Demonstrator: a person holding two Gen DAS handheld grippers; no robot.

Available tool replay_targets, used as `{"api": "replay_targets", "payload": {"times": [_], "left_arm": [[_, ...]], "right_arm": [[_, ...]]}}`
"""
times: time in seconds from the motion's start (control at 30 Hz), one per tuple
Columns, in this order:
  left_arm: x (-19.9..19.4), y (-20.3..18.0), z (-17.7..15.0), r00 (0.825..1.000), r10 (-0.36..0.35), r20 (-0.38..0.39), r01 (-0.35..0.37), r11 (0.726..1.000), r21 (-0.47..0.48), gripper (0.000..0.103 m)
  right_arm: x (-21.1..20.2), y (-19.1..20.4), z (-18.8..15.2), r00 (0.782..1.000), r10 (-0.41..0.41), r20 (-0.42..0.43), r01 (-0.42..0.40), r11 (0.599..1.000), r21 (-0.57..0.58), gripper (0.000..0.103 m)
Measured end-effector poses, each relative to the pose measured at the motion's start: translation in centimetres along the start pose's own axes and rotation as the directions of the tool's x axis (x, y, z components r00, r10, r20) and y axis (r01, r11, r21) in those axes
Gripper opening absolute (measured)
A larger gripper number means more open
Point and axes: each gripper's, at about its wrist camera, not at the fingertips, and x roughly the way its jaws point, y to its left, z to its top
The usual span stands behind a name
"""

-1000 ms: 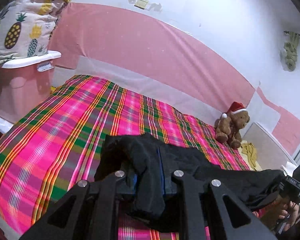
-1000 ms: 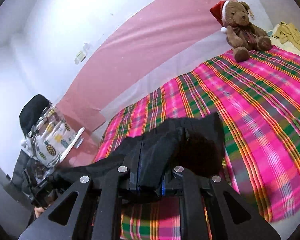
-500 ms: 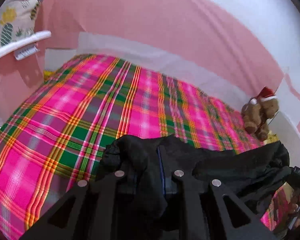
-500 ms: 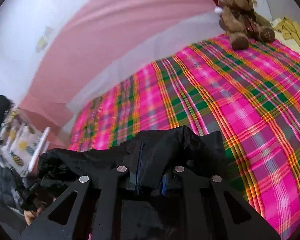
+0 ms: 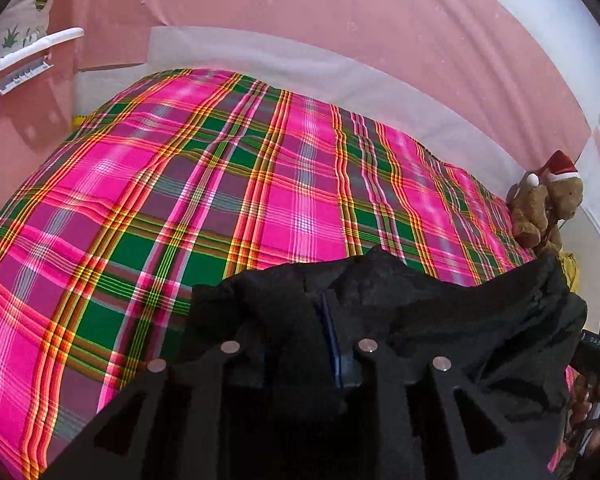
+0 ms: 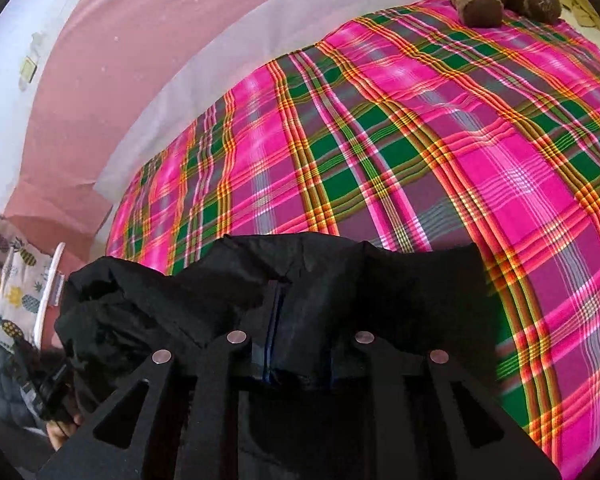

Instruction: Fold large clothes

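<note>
Over the plaid bed [image 5: 260, 184], my left claw [image 5: 296, 332] and right claw [image 6: 300, 320], jaws just easing wider, each grasp the black garment [image 5: 440, 312] bunched between their fingers.

Both grippers have come down toward the plaid bedspread [image 5: 284, 200], jaws just opening around the black garment [image 5: 440, 304] bunched between them, the teddy bear [image 5: 548, 208] sliding toward the edge.

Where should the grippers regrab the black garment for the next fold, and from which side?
Judging from both views: take the black garment by its far edge, at the two ends, coming in low from the near side over the plaid bedsheet. That edge lies bunched but exposed on the sheet. The left gripper and right gripper have just been opening, fabric still between the jaws.
</note>
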Motion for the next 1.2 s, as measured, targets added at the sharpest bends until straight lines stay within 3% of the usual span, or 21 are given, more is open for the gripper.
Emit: {"api": "replay_targets", "payload": {"times": [0.13, 0.2, 0.27, 0.37, 0.47, 0.53, 0.67, 0.8, 0.93, 1.07, 1.2], "left_arm": [[-1.0, 0.2, 0.9, 0.999, -0.045, 0.010, 0.045, 0.999, -0.025, 0.035], [-1.7, 0.2, 1.3, 0.998, -0.065, 0.027, 0.066, 0.997, -0.036, 0.056], [-2.3, 0.2, 1.7, 0.995, -0.091, 0.050, 0.094, 0.994, -0.049, 0.071], [-3.3, 0.1, 2.1, 0.993, -0.064, 0.097, 0.069, 0.996, -0.053, 0.085], [-4.6, -0.1, 2.4, 0.989, -0.066, 0.136, 0.071, 0.997, -0.038, 0.088], [-5.3, -0.5, 2.2, 0.987, -0.061, 0.148, 0.064, 0.998, -0.013, 0.088], [-6.1, -1.0, 0.8, 0.986, -0.082, 0.143, 0.079, 0.996, 0.027, 0.088], [-5.5, -1.9, -1.8, 0.988, -0.118, 0.095, 0.109, 0.989, 0.096, 0.088], [-1.4, -1.3, -3.5, 0.999, -0.035, 0.011, 0.034, 0.992, 0.122, 0.088], [-0.4, 0.0, -3.0, 1.000, -0.012, 0.000, 0.012, 0.997, 0.081, 0.089], [-2.1, -0.4, -1.4, 0.999, -0.016, 0.045, 0.010, 0.992, 0.122, 0.089]], "right_arm": [[-1.7, -0.3, 0.9, 0.997, 0.072, 0.010, -0.072, 0.997, 0.033, 0.025], [-2.6, -0.3, 1.3, 0.991, 0.132, 0.019, -0.133, 0.989, 0.061, 0.034], [-3.5, -0.7, 1.5, 0.980, 0.195, 0.027, -0.197, 0.976, 0.089, 0.043], [-3.9, -0.8, 1.9, 0.969, 0.245, 0.034, -0.248, 0.961, 0.126, 0.050], [-4.9, -0.6, 1.8, 0.972, 0.228, 0.056, -0.233, 0.965, 0.122, 0.053], [-6.0, 0.0, 1.7, 0.970, 0.220, 0.104, -0.229, 0.970, 0.078, 0.063], [-8.3, 1.1, 1.1, 0.967, 0.138, 0.212, -0.135, 0.990, -0.030, 0.066], [-7.6, 2.8, -2.0, 0.979, 0.128, 0.160, -0.097, 0.978, -0.186, 0.066], [-3.0, 2.9, -5.0, 0.999, 0.033, 0.041, -0.020, 0.959, -0.283, 0.066], [-0.3, 1.8, -4.9, 0.995, -0.066, 0.070, 0.085, 0.942, -0.324, 0.066], [-2.0, 1.6, -2.9, 0.992, -0.049, 0.113, 0.081, 0.949, -0.305, 0.066]]}}
